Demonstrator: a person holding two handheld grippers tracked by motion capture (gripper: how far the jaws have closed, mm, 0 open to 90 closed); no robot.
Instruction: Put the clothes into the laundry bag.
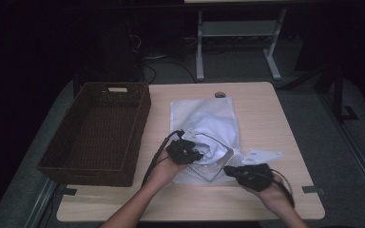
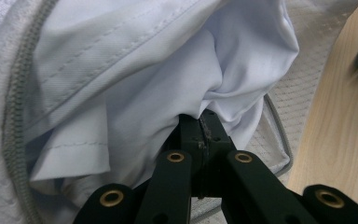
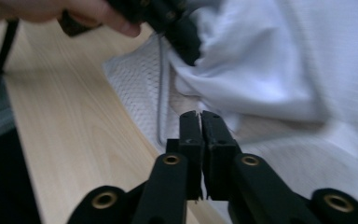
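crumpled white garment [image 1: 208, 127] w/ mesh bag [image 1: 204, 172]

A wicker basket [image 1: 95, 133] sits on the worktop's [image 1: 275, 123] left half. Right of it lies a mesh laundry bag [image 1: 204, 172] with a shirt [image 1: 209, 126] partly in it, spreading toward the far edge.

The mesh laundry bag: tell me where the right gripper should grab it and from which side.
Grip the mesh laundry bag at its zipper-edged rim, coming in low from the table's near side. That corded edge lies exposed on the wood, firmer than loose mesh, and is clear of the white garment that the left gripper pinches.
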